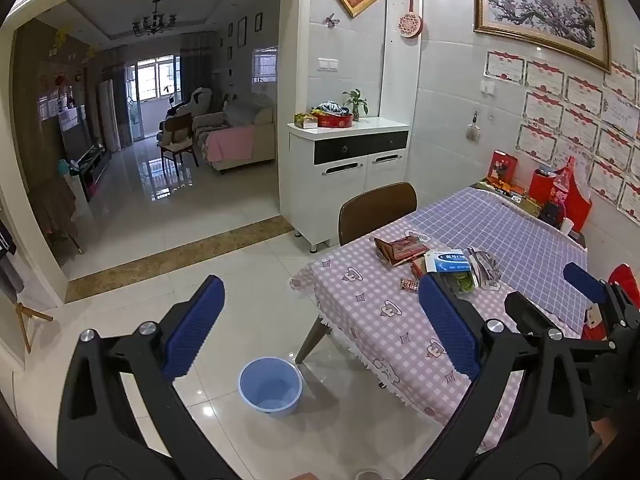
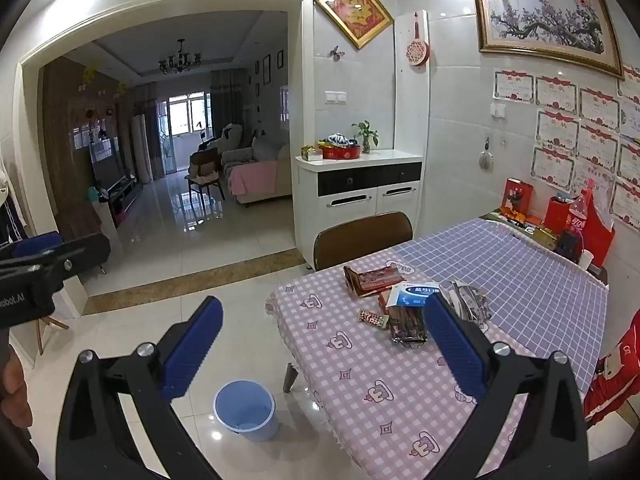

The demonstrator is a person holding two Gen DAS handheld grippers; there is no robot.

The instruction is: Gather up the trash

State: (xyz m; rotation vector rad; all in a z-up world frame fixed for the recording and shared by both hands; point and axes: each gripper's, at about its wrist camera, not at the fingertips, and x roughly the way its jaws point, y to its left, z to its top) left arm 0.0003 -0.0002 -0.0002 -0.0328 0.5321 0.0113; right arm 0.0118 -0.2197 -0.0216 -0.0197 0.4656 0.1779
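Jaws stand wide apart and empty on both the left gripper (image 1: 320,328) and the right gripper (image 2: 326,340), each held above the tiled floor (image 1: 180,224) at the near corner of the counter (image 1: 384,312), which wears a pink checked cloth on this end and a blue checked cloth (image 2: 532,280) beyond. Trash lies in a loose cluster near the middle of the counter: a brown-red wrapper (image 2: 370,278), a blue-and-white carton (image 2: 414,294), a dark foil packet (image 2: 408,324), a small patterned wrapper (image 2: 372,317) and crumpled silver packaging (image 2: 470,300), some pieces touching or overlapping. On the floor just beside the counter's leg sits a light-blue bucket (image 2: 245,410), upright, with nothing visible inside. A brown chair (image 2: 362,236) is pushed in at the far side, ahead of a white cabinet (image 2: 360,196). From the left wrist view, the right gripper shows at the right edge.
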